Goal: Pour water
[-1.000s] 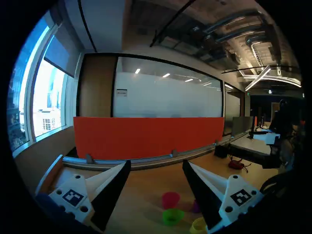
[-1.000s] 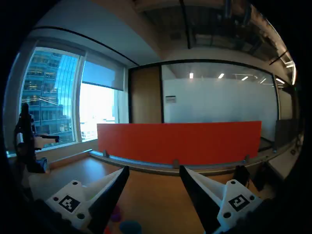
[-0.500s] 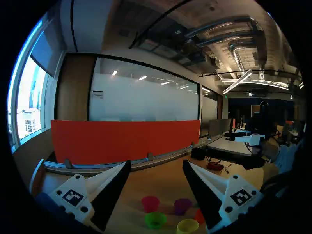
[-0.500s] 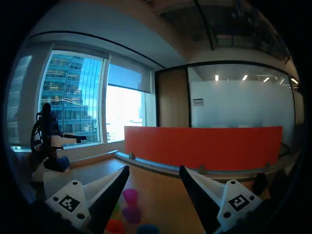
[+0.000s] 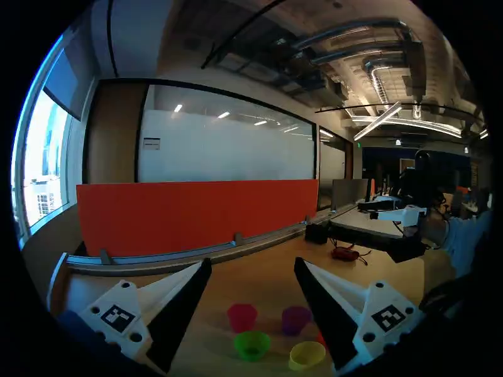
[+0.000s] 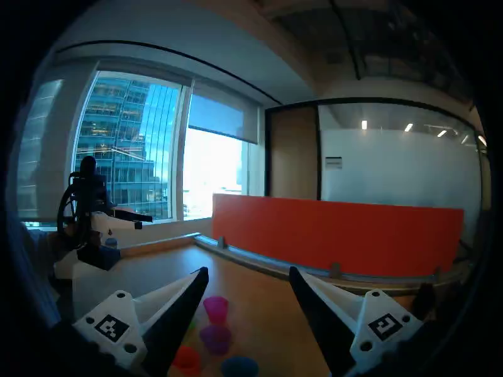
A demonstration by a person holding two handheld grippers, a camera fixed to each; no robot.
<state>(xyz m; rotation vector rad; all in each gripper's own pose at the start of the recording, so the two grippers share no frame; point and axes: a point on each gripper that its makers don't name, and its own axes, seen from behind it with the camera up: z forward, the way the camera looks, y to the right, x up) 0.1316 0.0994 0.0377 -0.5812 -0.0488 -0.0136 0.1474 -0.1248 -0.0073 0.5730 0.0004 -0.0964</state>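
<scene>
My left gripper (image 5: pixel 251 261) and right gripper (image 6: pixel 248 270) hover wide open and empty above coloured cups (image 5: pixel 252 344) on a desk (image 5: pixel 270 279). I judge pouring not yet begun.

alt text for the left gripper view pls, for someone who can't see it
The left claw is open and empty above a wooden table, with a pink cup, purple cup, green cup and yellow cup clustered on it ahead. An orange divider runs along the table's far edge; the right claw is farther off at the right.
</scene>
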